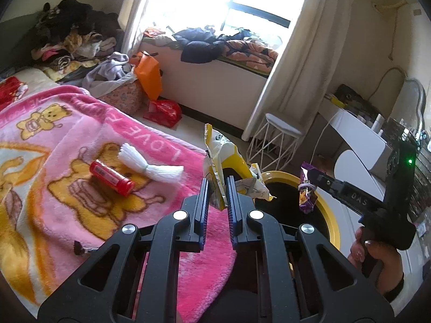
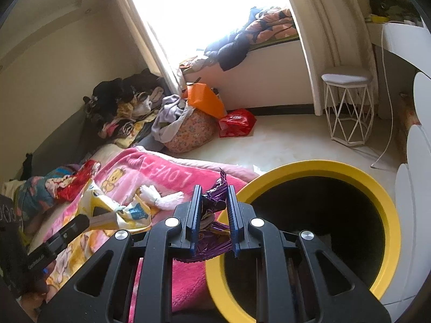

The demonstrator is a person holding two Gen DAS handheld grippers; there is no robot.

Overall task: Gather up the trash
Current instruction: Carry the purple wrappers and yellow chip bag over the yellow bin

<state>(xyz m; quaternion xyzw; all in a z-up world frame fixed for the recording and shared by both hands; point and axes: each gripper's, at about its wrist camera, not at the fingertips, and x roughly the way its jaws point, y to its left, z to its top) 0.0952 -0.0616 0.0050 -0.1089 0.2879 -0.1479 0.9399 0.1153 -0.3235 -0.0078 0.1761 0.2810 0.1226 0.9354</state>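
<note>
Left gripper (image 1: pixel 217 188) clamped on yellow-white snack wrapper (image 1: pixel 229 167), right gripper (image 2: pixel 214 215) clamped on purple wrapper (image 2: pixel 212 210), both carried beside the pink blanket (image 1: pixel 80 140) near the yellow-rimmed bin (image 2: pixel 317 169), likely for dropping in.

My left gripper (image 1: pixel 218 185) pinches a crumpled yellow-and-white snack wrapper (image 1: pixel 225 161), which stands upright above the pink blanket's (image 1: pixel 172 145) edge, just beside the bin's (image 2: pixel 309 168) yellow rim. My right gripper (image 2: pixel 214 202) clamps a crinkled purple foil wrapper (image 2: pixel 215 202), hanging over the bin's near rim. A red tube (image 1: pixel 111 177) and a white tassel (image 1: pixel 149 165) lie touching on the blanket, well in from its edge.
</note>
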